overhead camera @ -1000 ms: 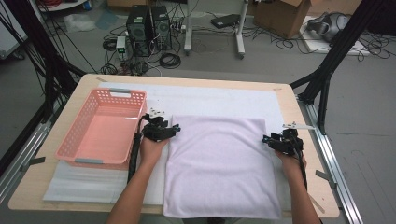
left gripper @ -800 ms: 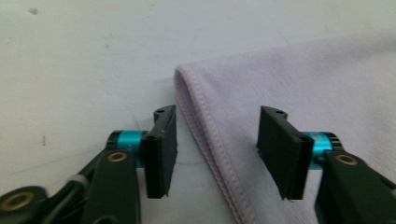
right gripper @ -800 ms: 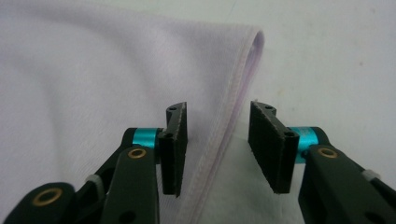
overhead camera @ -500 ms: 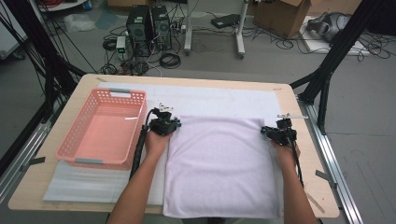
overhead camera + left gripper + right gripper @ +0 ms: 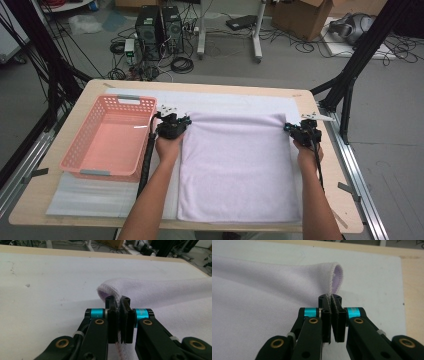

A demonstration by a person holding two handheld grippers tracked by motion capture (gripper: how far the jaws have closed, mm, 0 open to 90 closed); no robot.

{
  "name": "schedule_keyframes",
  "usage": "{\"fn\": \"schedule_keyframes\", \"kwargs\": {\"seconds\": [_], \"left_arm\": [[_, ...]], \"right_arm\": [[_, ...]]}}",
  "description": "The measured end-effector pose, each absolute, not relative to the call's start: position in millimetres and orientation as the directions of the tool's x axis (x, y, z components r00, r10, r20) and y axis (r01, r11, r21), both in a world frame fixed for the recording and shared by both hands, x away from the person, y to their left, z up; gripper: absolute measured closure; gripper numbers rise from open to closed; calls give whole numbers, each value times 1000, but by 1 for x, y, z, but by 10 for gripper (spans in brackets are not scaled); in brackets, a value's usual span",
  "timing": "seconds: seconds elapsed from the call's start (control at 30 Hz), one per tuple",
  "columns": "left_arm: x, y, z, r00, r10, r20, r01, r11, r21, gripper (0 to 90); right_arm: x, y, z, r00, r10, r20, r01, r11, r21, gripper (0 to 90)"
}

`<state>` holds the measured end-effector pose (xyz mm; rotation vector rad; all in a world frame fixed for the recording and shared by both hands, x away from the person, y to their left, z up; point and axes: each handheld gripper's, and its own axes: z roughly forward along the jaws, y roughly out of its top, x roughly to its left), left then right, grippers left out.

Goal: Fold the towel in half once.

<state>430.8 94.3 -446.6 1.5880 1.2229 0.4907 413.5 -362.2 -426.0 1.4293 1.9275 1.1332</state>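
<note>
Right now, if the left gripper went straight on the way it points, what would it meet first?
The left gripper, shut on the towel corner, would likely meet the white mat beyond, then the table edge; depth is unclear.

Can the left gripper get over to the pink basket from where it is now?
Probably yes: the basket sits right beside the left gripper with nothing between them. But that gripper is shut on the towel corner, so the towel would drag along.
</note>
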Motion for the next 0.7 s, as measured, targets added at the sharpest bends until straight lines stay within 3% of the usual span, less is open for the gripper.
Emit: {"fn": "schedule_keyframes", "kwargs": {"seconds": [0.1, 0.17, 0.27, 0.5, 0.7], "left_arm": [[432, 95, -450, 392, 880, -268, 474, 57, 879, 839], [432, 98, -450, 377, 879, -292, 489, 79, 869, 638], [431, 102, -450, 393, 871, -296, 520, 55, 852, 493], [421, 97, -443, 474, 823, -314, 527, 21, 850, 394], [408, 96, -438, 517, 794, -320, 502, 21, 865, 262]], "right_arm": [[421, -357, -430, -311, 948, 74, 557, 118, 822, 859], [423, -356, -435, -278, 957, 83, 584, 99, 806, 693], [421, -362, -436, -266, 956, 120, 606, 69, 793, 637], [398, -370, -426, -350, 930, 110, 583, 124, 803, 626], [372, -380, -420, -398, 908, 131, 559, 127, 819, 474]]}}
